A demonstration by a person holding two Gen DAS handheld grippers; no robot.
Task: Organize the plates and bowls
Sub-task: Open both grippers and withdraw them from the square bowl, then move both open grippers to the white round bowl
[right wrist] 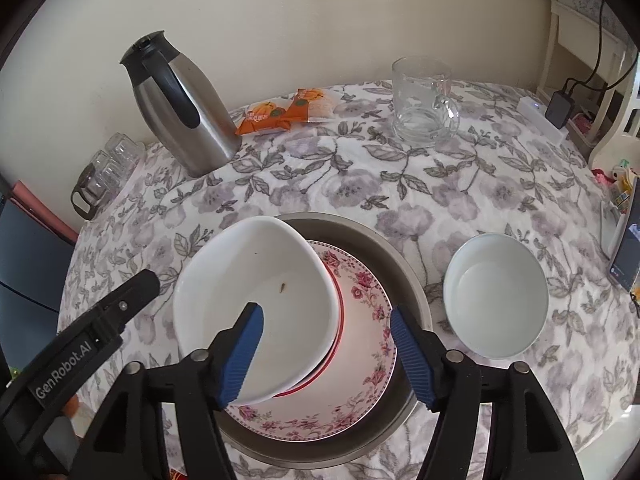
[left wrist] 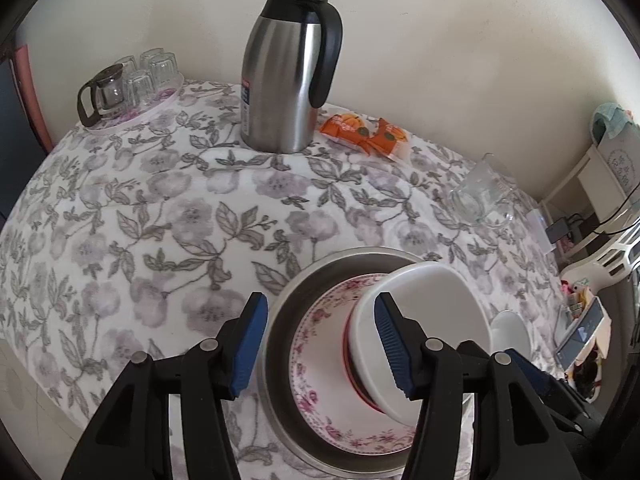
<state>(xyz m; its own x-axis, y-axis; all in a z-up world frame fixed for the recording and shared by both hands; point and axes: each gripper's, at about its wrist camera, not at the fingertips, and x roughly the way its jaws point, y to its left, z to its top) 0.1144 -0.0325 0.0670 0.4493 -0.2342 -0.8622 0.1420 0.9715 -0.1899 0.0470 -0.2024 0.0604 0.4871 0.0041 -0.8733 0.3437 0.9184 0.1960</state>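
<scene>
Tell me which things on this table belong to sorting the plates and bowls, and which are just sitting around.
Part of the job: metal pan, floral plate, tilted white bowl stacked on it, small white bowl beside the pan.

Just lying about: steel thermos jug, orange snack packets, glass mug, tray of glasses.

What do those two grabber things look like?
Both the left gripper and the right gripper are black plastic, with silver rivets and ridged blue pads on the fingers. The left one's side shows white "GenRobot.AI" lettering.
</scene>
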